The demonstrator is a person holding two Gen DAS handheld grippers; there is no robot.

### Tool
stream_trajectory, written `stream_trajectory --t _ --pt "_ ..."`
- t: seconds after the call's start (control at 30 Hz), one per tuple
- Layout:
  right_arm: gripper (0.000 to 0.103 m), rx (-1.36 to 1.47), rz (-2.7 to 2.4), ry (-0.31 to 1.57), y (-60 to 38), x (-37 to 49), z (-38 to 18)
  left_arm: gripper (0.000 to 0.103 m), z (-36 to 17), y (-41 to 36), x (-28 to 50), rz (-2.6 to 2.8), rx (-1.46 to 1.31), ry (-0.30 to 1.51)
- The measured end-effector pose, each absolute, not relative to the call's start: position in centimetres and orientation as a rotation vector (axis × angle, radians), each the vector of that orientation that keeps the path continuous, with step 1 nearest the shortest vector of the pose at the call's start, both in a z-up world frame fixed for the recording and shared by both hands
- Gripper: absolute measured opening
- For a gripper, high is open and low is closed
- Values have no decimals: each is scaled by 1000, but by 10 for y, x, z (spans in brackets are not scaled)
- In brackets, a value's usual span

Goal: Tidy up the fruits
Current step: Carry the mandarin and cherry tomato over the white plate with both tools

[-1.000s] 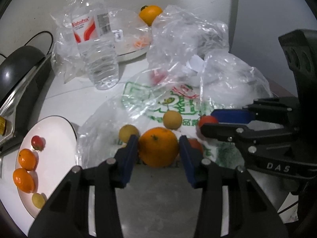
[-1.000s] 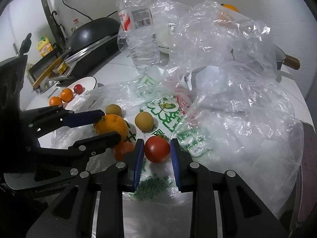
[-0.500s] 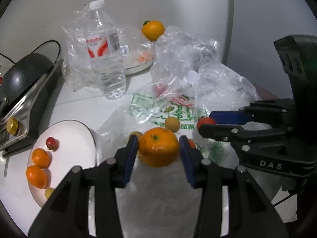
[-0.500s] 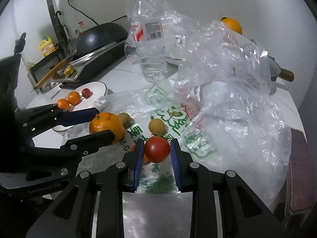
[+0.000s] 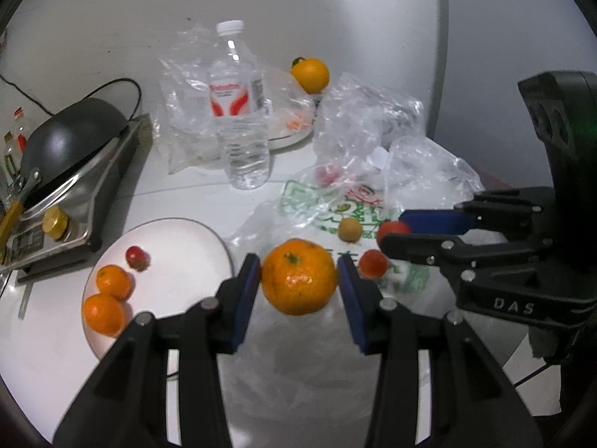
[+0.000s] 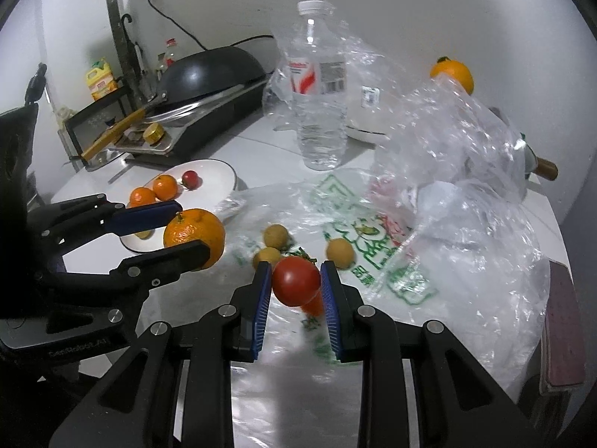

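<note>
My left gripper [image 5: 298, 274] is shut on a large orange [image 5: 298, 276], held off the table beside the white plate [image 5: 179, 239]. The plate carries two small oranges [image 5: 112, 283] and a small red fruit [image 5: 136, 257]. My right gripper [image 6: 294, 280] is shut on a red tomato [image 6: 296, 280] above the printed plastic bag [image 6: 373, 231]. In the right wrist view the left gripper [image 6: 186, 233] and its orange [image 6: 194, 237] hang at the left, near the plate [image 6: 216, 175]. Another tomato [image 5: 373, 263] and three yellow-brown fruits [image 6: 339, 253] lie on the bag.
A water bottle [image 5: 242, 112] stands at the back of the table among crumpled clear bags [image 6: 466, 142]. Behind it an orange [image 5: 310, 74] sits on a lidded dish. A black wok [image 5: 67, 138] on a cooker is at the left.
Both grippers have risen and drawn back from the bag, each still gripping its fruit. The plate and the back of the table show more fully now.
</note>
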State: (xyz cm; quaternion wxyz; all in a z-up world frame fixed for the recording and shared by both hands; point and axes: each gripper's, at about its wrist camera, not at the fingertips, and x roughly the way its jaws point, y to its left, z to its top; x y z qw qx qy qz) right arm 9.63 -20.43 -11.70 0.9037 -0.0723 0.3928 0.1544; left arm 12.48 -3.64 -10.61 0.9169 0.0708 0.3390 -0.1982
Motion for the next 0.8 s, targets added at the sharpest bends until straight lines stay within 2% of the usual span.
stream_trajectory --t 0.33,0.37,0.53,0.6,0.73,0.8 --pt "29 -185 344 810 -171 99 -115 44 -107 1 120 -360 121 685" --pt "29 -190 347 810 -167 99 -115 38 -107 4 120 -353 122 681" --pt "29 -208 361 816 -151 104 -117 38 -107 21 123 -316 117 664" --pt "29 -205 345 829 -147 108 -122 29 -116 27 129 -298 99 682" --pt "29 -147 306 818 -154 112 -130 29 -139 28 142 -291 37 717" --pt "29 -97 318 845 -163 116 -138 29 -143 16 141 -294 92 716"
